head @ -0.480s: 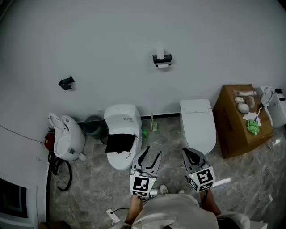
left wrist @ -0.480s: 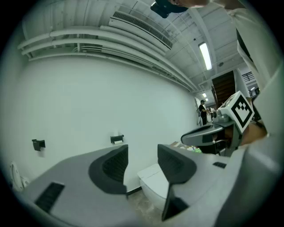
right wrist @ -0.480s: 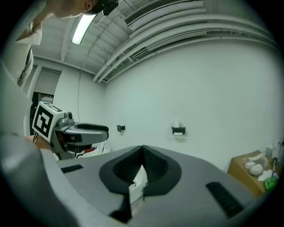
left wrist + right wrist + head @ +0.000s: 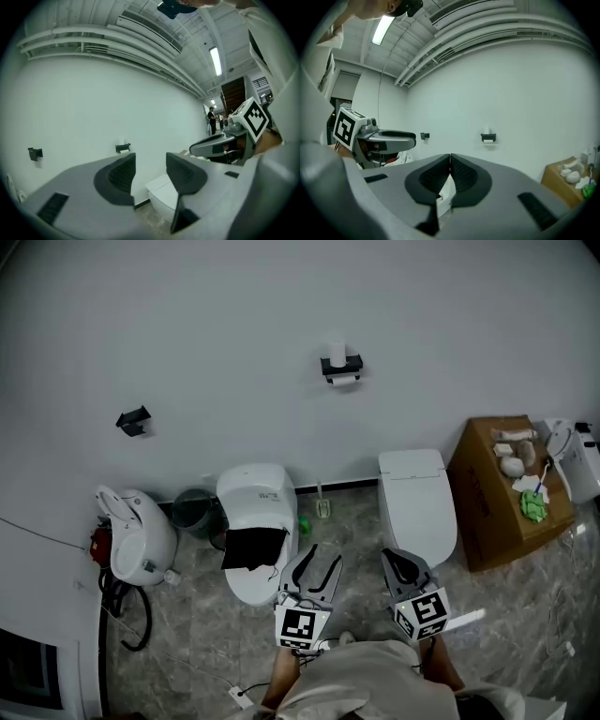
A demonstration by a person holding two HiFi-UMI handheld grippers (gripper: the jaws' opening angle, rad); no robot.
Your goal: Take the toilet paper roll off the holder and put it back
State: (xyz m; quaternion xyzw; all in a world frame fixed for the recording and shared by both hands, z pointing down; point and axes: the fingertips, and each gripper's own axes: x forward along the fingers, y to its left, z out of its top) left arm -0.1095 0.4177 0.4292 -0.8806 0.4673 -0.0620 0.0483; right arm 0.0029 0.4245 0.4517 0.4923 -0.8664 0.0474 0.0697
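Both tongs are low in my head view, down near six o'clock and well apart from the wall (image 4: pixel 234 315). The left tongs (image 4: pixel 322 562) sit at nine o'clock of the right ones and are held level. Their jaws are parted by a narrow gap with only wall and floor showing through, so no grip there. The right tongs (image 4: pixel 401 566) are pressed pad to pad with nothing in them, nose tipped a touch downward. The toilet paper roll (image 4: pixel 337 346) is up at twelve o'clock, a white cylinder standing upright on top of the black holder (image 4: pixel 341 365). A sliver of white shows just under the holder too. It's untouched, far from both tongs. Out at nine o'clock of the holder, a second small black bracket (image 4: pixel 133 420) is fixed to the wall. On the marbled floor (image 4: pixel 356 521), one white toilet (image 4: pixel 417 493) stands at twelve o'clock of the right tongs. Another toilet (image 4: pixel 255 507) stands at eleven o'clock of the left tongs, with a black cloth (image 4: pixel 253 546) draped over its front. A dark bin (image 4: pixel 192 505) is just beside it at nine o'clock, then a white rounded appliance (image 4: pixel 136 532) further that way. Over at three o'clock, a cardboard box (image 4: pixel 497 493) carries small items on top, one of them green (image 4: pixel 532 507).
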